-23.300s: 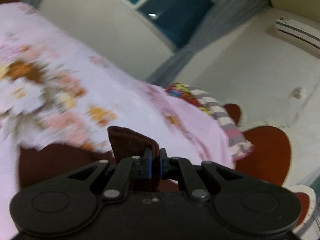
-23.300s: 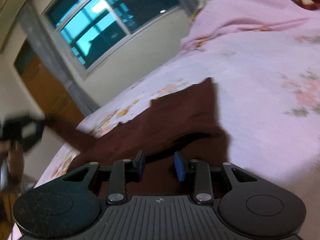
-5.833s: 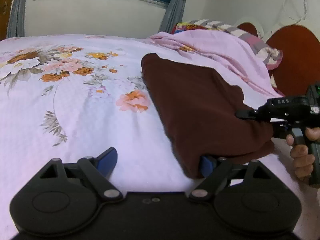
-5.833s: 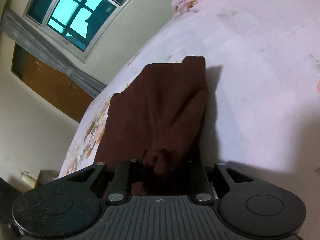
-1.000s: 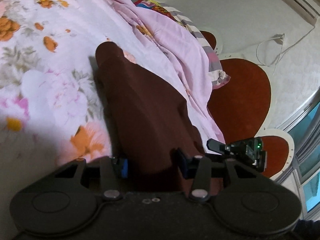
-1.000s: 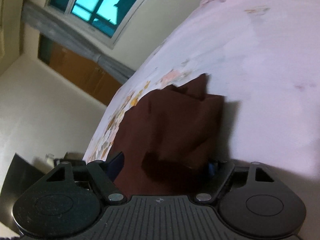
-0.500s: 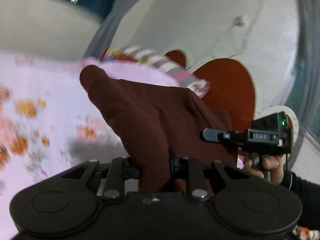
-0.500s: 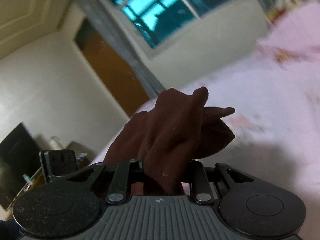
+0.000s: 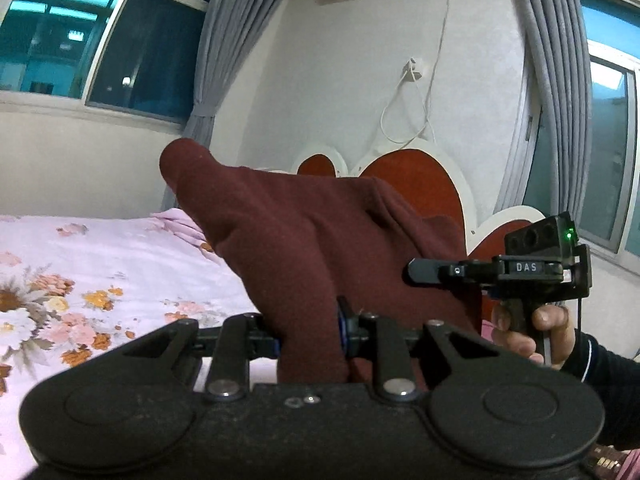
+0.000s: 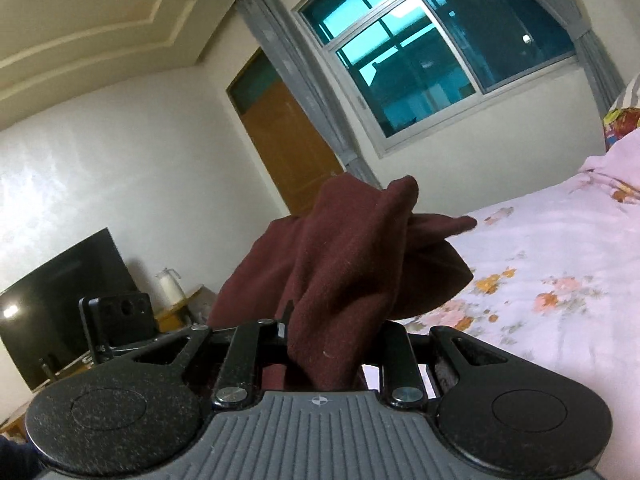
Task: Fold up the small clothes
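The left gripper (image 9: 308, 334) pinches a bunch of the dark red garment (image 9: 304, 240) between its jaws. The right gripper (image 10: 332, 340) pinches another part of the same garment (image 10: 352, 264). The cloth is in the air above the bed (image 9: 132, 272), which has a pink flowered sheet. The jaws of both grippers closed within the last second, with the cloth between them. The fabric covers most of the pads, so the exact contact is hard to see. In the left wrist view the right gripper (image 9: 424, 272) shows from the side, and the hand (image 9: 532, 332) holding it is partly cut by the garment. The lower edge of the garment is hidden behind the gripper bodies.
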Tool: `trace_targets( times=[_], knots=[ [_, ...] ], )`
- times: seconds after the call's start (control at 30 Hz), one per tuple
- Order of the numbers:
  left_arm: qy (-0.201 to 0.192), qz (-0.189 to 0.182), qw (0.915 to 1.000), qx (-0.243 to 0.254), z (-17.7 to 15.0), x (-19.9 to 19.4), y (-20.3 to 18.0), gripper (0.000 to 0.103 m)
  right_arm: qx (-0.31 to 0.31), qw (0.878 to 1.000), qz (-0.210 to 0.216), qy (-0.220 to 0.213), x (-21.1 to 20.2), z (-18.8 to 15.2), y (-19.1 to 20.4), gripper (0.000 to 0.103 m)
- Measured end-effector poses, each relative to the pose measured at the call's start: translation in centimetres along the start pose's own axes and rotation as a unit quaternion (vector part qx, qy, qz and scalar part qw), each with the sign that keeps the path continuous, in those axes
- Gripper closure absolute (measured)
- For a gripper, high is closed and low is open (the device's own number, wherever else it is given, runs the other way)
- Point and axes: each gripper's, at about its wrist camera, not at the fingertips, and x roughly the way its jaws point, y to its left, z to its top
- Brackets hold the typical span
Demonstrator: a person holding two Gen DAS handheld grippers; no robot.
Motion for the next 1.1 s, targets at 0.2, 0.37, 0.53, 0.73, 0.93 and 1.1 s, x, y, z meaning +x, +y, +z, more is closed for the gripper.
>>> trace_targets(
  times=[0.2, 0.37, 0.53, 0.73, 0.93, 1.1],
  knots=[
    [0.0, 0.009, 0.9999, -0.009, -0.9, -0.4, 0.9, 0.081, 0.003, 1.0, 0.001, 0.011, 1.8, -1.6, -0.3, 0.082],
    [0.032, 0.011, 0.9982, -0.049, -2.3, 3.3, 5.5, 0.081, 0.045, 0.998, -0.014, 0.032, 5.3, -1.8, -4.4, 0.081],
    [0.051, 0.019, 0.9951, -0.083, -4.9, 8.1, 11.5, 0.081, 0.087, 0.994, -0.03, 0.056, 10.0, -2.1, -10.6, 0.081],
    [0.098, 0.032, 0.9834, -0.15, -9.8, 14.4, 19.4, 0.081, 0.134, 0.984, -0.059, 0.101, 16.1, -3.7, -19.3, 0.081],
    [0.131, 0.044, 0.9721, -0.19, -14.1, 18.6, 24.3, 0.081, 0.188, 0.969, -0.085, 0.133, 20.1, -6.4, -26.3, 0.082],
    [0.167, 0.021, 0.9385, -0.301, -17.6, 18.2, 27.6, 0.069, 0.294, 0.933, -0.118, 0.168, 20.9, -10.2, -32.4, 0.069]
  ],
)
